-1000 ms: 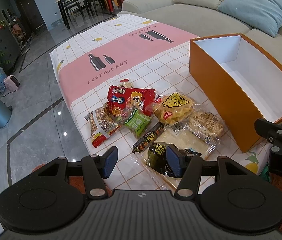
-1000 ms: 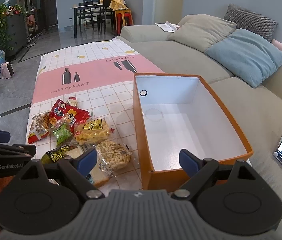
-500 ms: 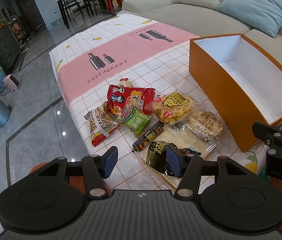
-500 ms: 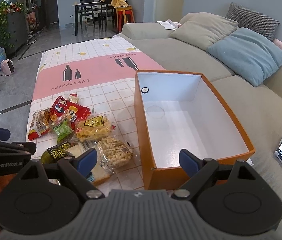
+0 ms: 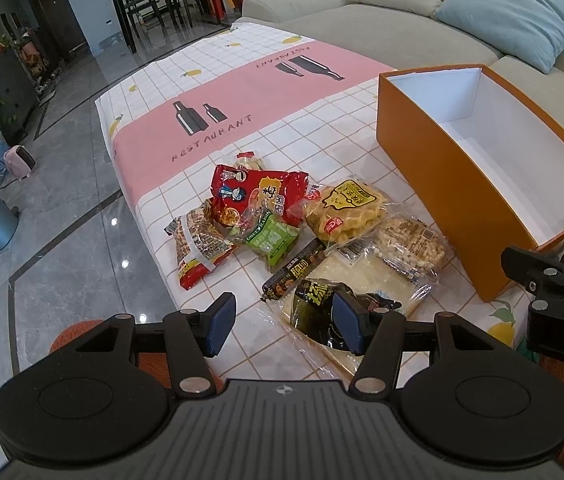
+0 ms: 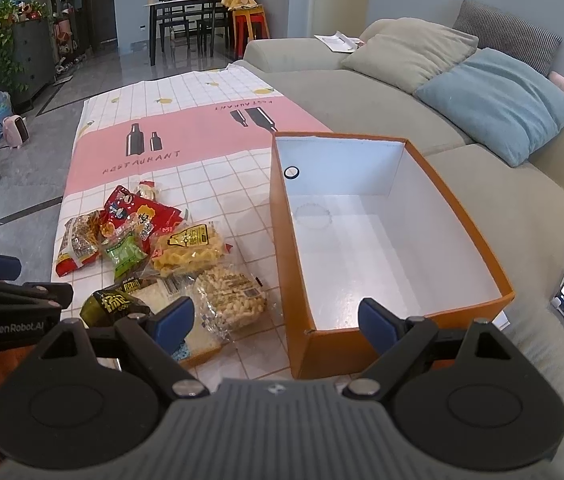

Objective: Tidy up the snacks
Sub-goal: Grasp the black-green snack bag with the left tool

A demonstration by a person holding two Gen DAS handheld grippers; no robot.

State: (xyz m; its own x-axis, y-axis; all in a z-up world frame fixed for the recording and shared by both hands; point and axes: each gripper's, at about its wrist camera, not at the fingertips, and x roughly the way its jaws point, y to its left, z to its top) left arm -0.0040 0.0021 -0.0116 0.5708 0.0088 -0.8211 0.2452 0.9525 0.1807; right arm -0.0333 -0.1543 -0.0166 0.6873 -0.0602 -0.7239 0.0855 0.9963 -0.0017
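Crinkly, glossy plastic wrappers are catching light across the snack packets (image 5: 282,236). The orange box (image 6: 497,292) is showing a matt outside and a smooth white inside, probably cardboard. The tablecloth (image 5: 218,96) is looking smooth; the floor (image 5: 70,236) is gleaming like polished stone.

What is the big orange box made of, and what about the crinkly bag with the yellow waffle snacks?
The orange box looks like stiff cardboard: thin straight walls, matte orange outside, plain white inside. The waffle snack bag looks like clear thin plastic film: it is see-through, wrinkled and glints in the light, with a printed yellow label on top.
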